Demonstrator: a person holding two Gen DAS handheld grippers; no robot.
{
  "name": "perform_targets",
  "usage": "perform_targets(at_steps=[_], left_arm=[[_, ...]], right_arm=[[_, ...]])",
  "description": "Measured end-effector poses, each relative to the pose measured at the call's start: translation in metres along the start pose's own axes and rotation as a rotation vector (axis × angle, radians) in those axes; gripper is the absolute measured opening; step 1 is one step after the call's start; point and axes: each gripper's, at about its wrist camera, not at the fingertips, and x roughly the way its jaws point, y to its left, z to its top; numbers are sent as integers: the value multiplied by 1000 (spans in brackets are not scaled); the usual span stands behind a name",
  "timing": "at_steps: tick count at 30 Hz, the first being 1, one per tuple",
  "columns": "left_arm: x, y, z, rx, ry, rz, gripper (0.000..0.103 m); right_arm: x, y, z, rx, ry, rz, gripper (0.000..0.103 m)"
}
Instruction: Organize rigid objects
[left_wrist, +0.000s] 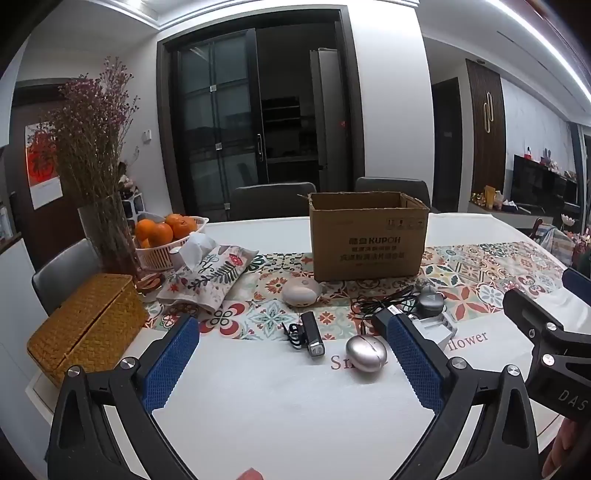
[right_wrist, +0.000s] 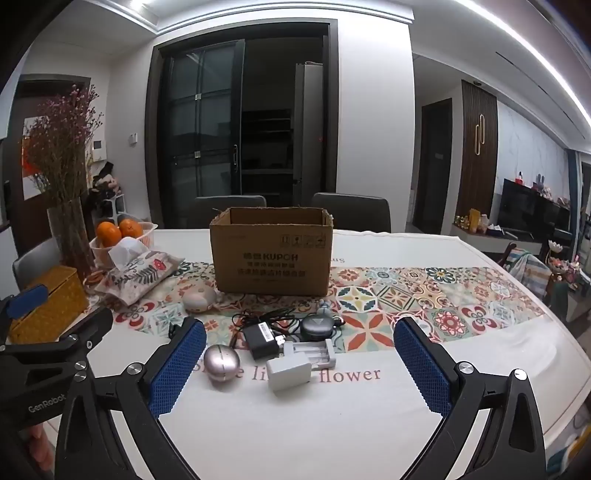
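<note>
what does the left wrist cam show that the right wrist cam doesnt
Only the left wrist view shows the small black light fully. Only the right wrist view shows the white battery charger and white adapter clearly. Both show the cardboard box, the silver egg-shaped case, the pink round device and both grippers open: left gripper, right gripper.
</note>
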Motion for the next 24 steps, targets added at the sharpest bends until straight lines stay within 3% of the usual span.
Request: perform_targets(at_steps=[10,24], left_arm=[[-6,0,-2,2,-45,24,103],[-2,-2,-1,2,-27,18,103]], right_arm=[[2,-1,0,21,-5,11,103],[5,-2,1,15,20,24,103]])
